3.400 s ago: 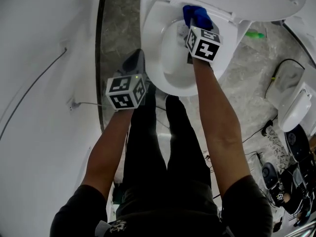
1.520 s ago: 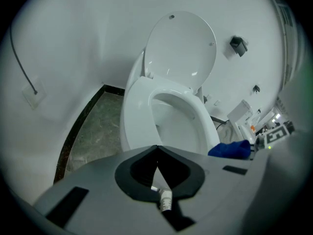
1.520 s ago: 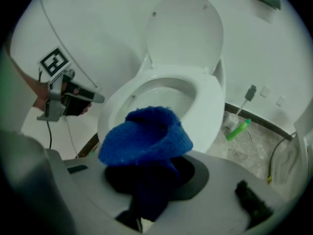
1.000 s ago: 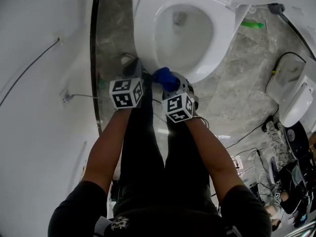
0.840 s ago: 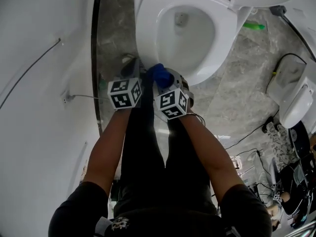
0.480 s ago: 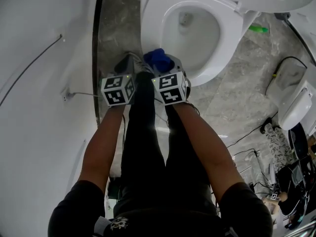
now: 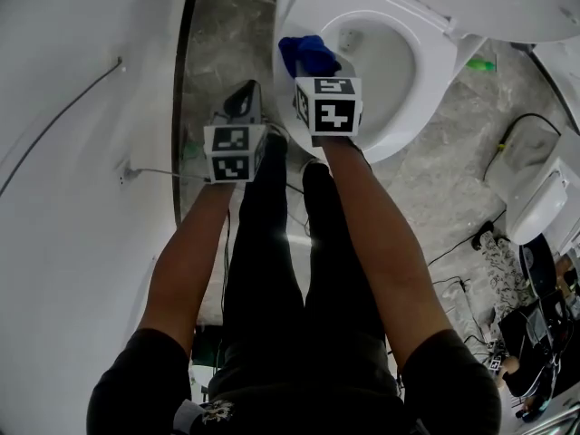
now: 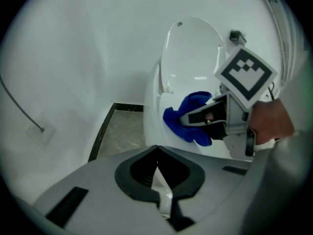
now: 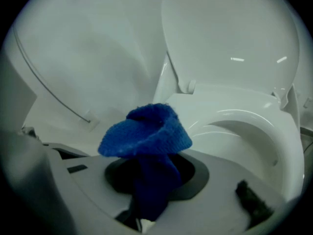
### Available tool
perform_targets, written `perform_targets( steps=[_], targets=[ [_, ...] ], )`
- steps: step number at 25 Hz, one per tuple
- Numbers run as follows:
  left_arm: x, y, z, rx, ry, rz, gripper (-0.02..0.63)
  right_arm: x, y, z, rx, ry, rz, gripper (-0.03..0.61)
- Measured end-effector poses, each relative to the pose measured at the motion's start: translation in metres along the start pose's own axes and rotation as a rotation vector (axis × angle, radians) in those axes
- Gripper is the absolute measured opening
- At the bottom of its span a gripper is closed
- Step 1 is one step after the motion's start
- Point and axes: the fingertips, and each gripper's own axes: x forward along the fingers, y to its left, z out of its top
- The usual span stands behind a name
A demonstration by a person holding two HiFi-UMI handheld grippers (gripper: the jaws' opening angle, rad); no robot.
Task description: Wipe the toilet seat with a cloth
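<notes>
Right gripper (image 9: 139,214) clamps the blue cloth (image 9: 146,131) at the toilet seat's (image 7: 433,80) left edge, seemingly poised to wipe — left gripper (image 8: 157,175), closed and empty, hangs clear.

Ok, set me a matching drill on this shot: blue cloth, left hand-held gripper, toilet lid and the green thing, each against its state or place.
Things:
1. blue cloth
2. left hand-held gripper
3. toilet lid
4. green object

States or places:
A. raised upright
B. lying on the floor beside the toilet
C. clamped in the right hand-held gripper
D. jaws closed together

Pairs: 1-C, 2-D, 3-A, 4-B
</notes>
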Motion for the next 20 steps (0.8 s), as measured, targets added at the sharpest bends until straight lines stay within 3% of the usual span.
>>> perform_targets(
  steps=[4,9,12,17,20],
  targets=[
    [0.005,-0.009,0.027,0.018,-0.048,-0.042,0.011,0.009,-0.027,0.031,0.067,-0.047,-0.045,0.098],
    [0.014,-0.01,0.071,0.04,-0.122,-0.057,0.011,0.013,-0.058,0.056,0.061,-0.079,-0.093,0.098],
    [0.01,-0.013,0.084,0.035,-0.141,-0.052,0.011,0.004,-0.062,0.068,0.038,-0.074,-0.072,0.098],
    [-0.029,-0.045,0.12,-0.003,-0.224,-0.087,0.011,-0.114,-0.059,0.112,-0.121,-0.355,-0.077,0.097],
    [-0.089,-0.062,0.153,-0.031,-0.31,-0.083,0.011,-0.227,-0.053,0.096,-0.161,-0.485,-0.138,0.097]
  ],
)
